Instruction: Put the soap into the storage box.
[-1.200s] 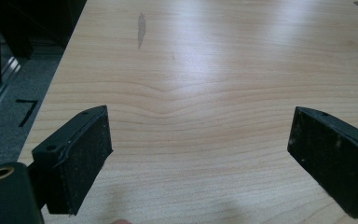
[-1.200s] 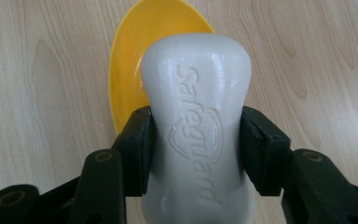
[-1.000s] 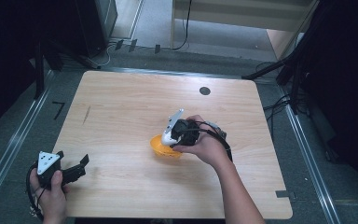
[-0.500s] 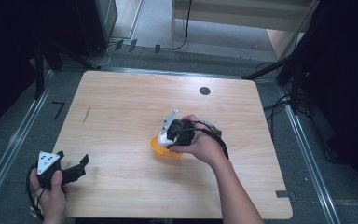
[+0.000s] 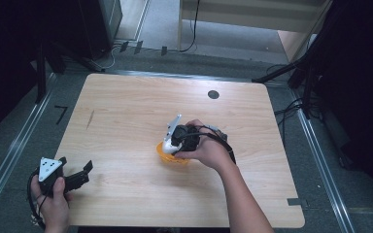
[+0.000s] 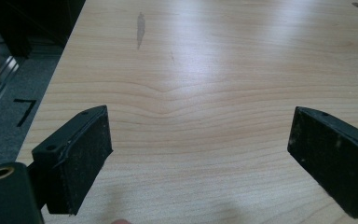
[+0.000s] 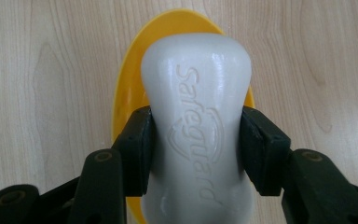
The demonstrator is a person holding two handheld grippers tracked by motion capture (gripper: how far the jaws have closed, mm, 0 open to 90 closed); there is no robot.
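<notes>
Gripping white embossed soap bar (image 7: pixel 196 126), yellow dish (image 7: pixel 126 98) beneath

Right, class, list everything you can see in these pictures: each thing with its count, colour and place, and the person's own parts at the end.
Light wooden table: one, pale wood, centre of the high view.
Round dark spot: one, black, far side of the tabletop.
White moulded soap bar: one, off-white with raised lettering, clamped between the right jaws above the dish.
Shallow yellow plastic dish: one, yellow-orange, on the table under the soap.
Left hand-held gripper: one, black with a grey plate, near-left table edge, jaws wide apart over bare wood.
Right hand-held gripper: one, black, table centre, shut on the soap.
Person's hands: two, left hand, right hand.
</notes>
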